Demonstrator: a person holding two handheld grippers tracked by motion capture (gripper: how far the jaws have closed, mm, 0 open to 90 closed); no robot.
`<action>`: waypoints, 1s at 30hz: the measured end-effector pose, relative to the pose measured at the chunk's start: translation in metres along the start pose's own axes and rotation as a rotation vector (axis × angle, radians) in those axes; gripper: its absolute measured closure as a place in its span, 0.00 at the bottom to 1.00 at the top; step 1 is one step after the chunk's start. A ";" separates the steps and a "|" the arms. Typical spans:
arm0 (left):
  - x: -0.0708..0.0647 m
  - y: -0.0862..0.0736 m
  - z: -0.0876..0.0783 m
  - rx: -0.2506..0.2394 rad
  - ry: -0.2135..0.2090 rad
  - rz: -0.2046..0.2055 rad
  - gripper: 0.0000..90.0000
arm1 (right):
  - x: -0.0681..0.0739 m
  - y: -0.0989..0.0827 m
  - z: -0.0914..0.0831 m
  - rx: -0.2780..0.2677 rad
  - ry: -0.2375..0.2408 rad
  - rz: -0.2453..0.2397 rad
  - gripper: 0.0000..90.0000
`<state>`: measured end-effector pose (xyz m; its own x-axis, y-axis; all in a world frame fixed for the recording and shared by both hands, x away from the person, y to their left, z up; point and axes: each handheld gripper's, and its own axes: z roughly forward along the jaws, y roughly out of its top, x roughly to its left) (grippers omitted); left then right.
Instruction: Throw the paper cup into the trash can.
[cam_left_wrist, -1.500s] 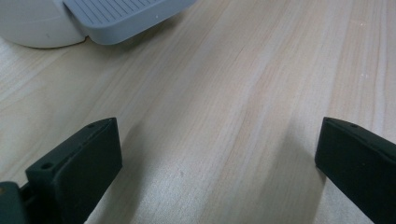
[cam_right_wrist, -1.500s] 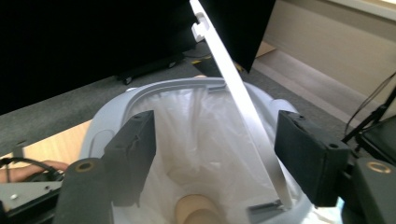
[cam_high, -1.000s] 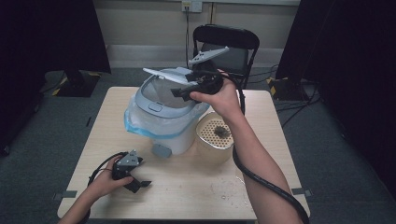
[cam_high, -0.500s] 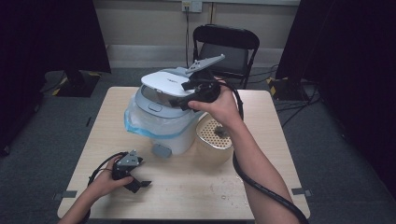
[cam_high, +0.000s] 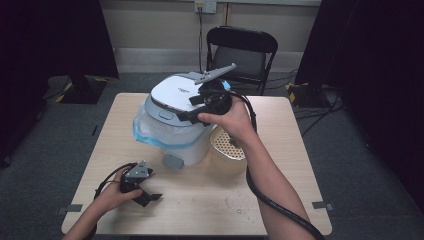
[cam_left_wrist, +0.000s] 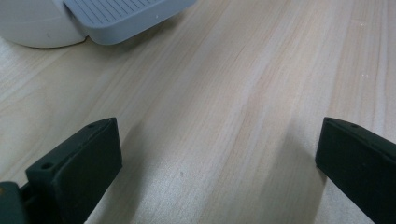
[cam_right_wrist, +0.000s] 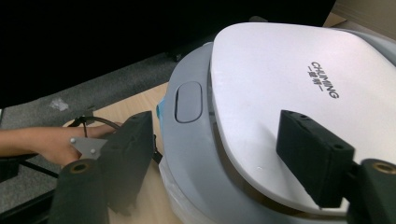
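Right gripper (cam_high: 192, 115) jaws spread wide over the bin lid (cam_high: 175, 92)

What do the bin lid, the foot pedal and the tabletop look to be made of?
Bin lid: probably smooth plastic, white, faint sheen, printed logo. Foot pedal: grey, matte, ribbed, likely moulded plastic. Tabletop: pale wood grain, possibly laminate; can't tell.
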<state>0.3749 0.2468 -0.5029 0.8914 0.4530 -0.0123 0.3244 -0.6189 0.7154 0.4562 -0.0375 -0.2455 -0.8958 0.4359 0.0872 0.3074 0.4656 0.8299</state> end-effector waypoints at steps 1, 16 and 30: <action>0.000 0.000 0.000 0.000 0.000 0.000 0.00 | 0.001 -0.001 0.002 0.006 0.013 0.007 0.31; 0.000 0.000 0.000 0.000 0.000 0.000 0.00 | -0.004 -0.007 0.003 -0.012 0.001 0.109 0.62; 0.000 0.000 0.000 0.000 0.000 0.000 0.00 | 0.000 0.002 0.014 0.027 -0.102 0.035 0.80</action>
<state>0.3748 0.2468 -0.5029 0.8914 0.4531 -0.0121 0.3244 -0.6190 0.7153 0.4609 -0.0257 -0.2513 -0.8474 0.5278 0.0579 0.3473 0.4685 0.8123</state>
